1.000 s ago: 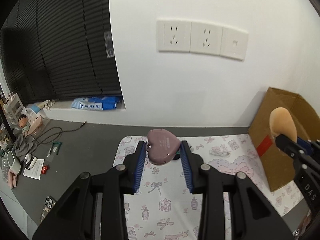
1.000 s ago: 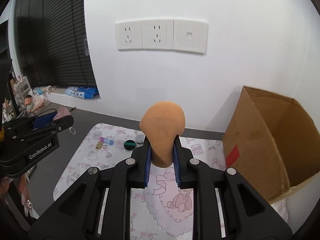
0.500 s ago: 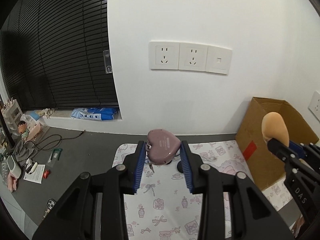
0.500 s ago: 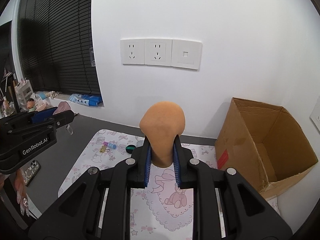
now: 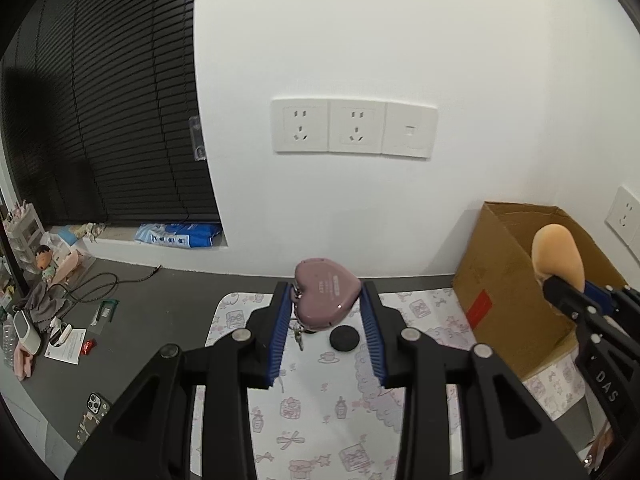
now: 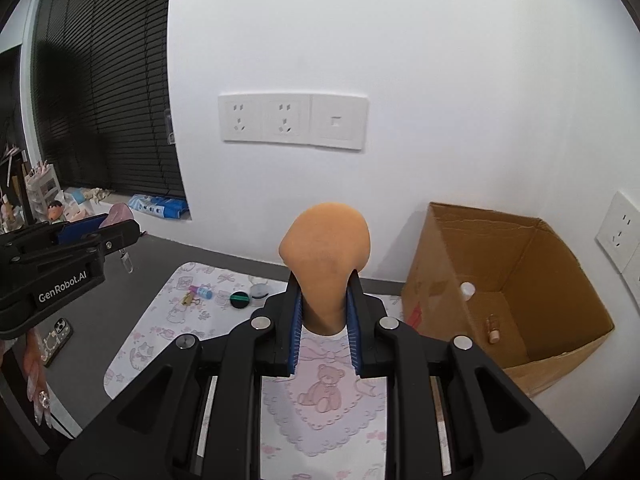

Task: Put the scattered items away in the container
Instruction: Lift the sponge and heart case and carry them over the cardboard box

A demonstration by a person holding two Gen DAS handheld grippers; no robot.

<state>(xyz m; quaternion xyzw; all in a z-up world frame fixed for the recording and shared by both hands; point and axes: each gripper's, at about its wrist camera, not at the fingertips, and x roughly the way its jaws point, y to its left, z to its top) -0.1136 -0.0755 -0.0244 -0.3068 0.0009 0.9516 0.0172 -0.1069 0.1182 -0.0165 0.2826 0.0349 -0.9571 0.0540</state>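
My left gripper [image 5: 325, 295] is shut on a mauve heart-shaped case [image 5: 324, 298], held above the patterned mat [image 5: 332, 408]; a small key charm dangles beneath it. My right gripper [image 6: 325, 286] is shut on an orange teardrop makeup sponge [image 6: 325, 254], also lifted off the mat [image 6: 160, 340]. The open cardboard box [image 6: 516, 280] lies on its side at the right, with a small bottle [image 6: 493, 330] inside. In the left wrist view the same box [image 5: 492, 272] stands behind the right gripper [image 5: 560, 280] and its sponge [image 5: 558, 254]. The left gripper [image 6: 120, 236] shows at the right wrist view's left edge.
On the mat lie a black round lid [image 5: 343, 337], a black-and-green disc [image 6: 239, 300], a white round item [image 6: 259, 290], a small blue-capped tube [image 6: 201, 291] and a gold clip [image 6: 188, 300]. A phone [image 5: 95, 406] and clutter rest on the grey floor at left. Wall sockets [image 6: 294, 122] are ahead.
Both grippers have risen and drawn back with their objects still gripped: the sockets sit lower in view, more of the mat shows, and the box's inside has come into sight.
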